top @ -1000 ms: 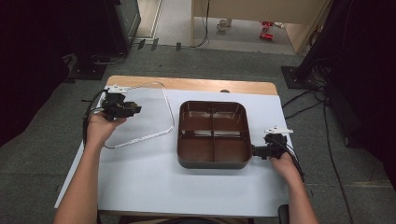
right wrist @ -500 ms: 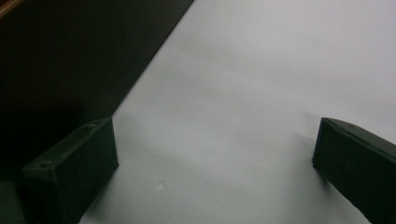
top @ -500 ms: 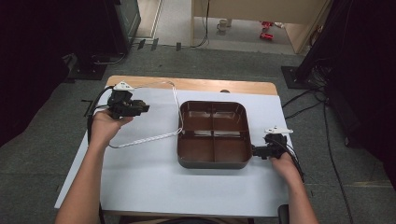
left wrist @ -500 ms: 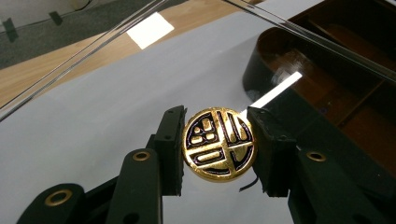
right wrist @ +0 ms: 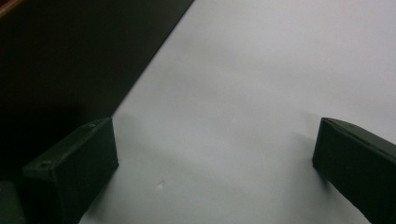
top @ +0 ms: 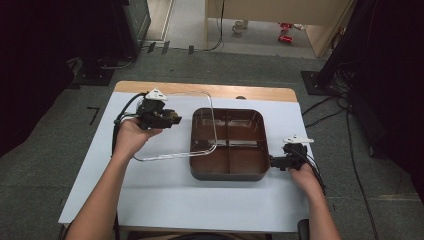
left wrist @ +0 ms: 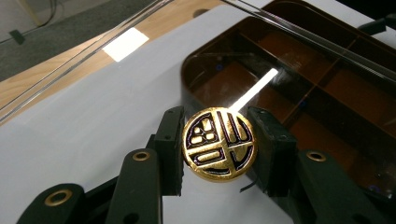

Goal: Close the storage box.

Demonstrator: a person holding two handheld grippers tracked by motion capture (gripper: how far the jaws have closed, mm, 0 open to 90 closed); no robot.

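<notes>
A gold emblem knob [left wrist: 218, 143] is clamped between the jaws of the left gripper [top: 170, 119]. The knob is fixed to a clear lid [top: 200, 102], which is held tilted, its far edge over the left part of the brown compartment tray [top: 250, 172]. The right gripper [top: 274, 161] is held with jaws spread apart over the white table [right wrist: 261, 93], just beside the tray's right wall.
</notes>
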